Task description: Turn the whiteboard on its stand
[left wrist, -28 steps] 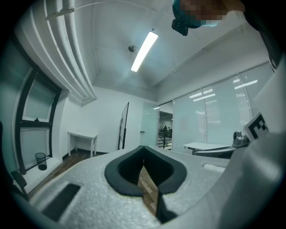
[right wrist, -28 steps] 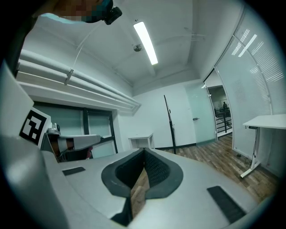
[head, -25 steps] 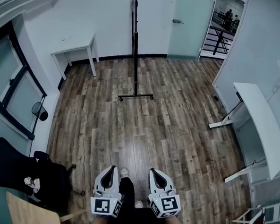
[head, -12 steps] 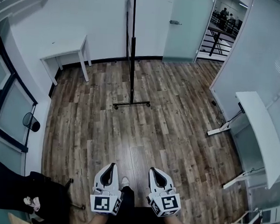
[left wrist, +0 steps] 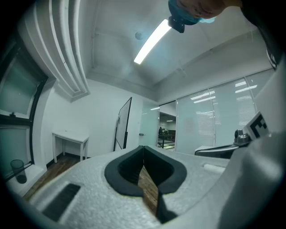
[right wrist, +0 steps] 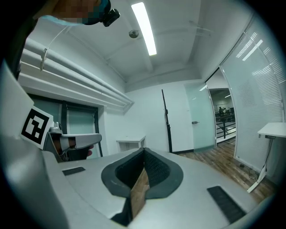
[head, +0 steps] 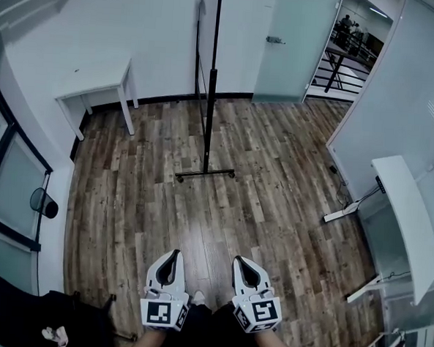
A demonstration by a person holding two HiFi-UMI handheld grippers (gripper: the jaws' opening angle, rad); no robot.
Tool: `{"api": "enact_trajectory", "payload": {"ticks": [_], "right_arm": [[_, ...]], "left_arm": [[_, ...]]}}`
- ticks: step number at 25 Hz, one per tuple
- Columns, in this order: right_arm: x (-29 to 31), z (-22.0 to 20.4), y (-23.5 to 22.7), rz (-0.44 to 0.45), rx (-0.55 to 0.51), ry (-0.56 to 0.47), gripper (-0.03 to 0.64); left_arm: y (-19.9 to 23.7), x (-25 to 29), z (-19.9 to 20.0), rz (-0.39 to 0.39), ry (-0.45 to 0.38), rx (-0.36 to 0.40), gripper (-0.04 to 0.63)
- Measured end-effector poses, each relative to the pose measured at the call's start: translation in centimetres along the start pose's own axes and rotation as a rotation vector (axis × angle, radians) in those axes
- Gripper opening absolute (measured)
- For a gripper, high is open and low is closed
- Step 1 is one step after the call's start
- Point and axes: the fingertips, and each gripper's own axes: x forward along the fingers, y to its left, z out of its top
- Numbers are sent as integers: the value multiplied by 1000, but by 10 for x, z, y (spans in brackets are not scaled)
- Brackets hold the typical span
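The whiteboard stands edge-on to me on its black stand, whose wheeled base bar rests on the wood floor in the middle of the room. In the left gripper view the whiteboard shows far ahead as a tilted dark-framed panel; in the right gripper view the whiteboard is a thin dark line. My left gripper and right gripper hang side by side low in the head view, well short of the stand. Both are shut with nothing between the fingers.
A small white table stands against the back wall, left of the stand. A frosted glass door and an open doorway lie at the back right. A long white desk runs along the right wall. A black chair sits at lower left.
The view has moved forward over the floor: the black chair has slid almost out at lower left and the stand sits a little nearer. Both grippers stay shut, side by side.
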Motion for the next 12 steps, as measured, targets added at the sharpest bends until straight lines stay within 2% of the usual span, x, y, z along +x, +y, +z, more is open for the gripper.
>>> {"api": "enact_trajectory", "payload": {"ticks": [12], "right_arm": [[103,9,-40,2,22,-2,9]], "left_arm": [[30,95,-10,-4,19,-18,16]]}}
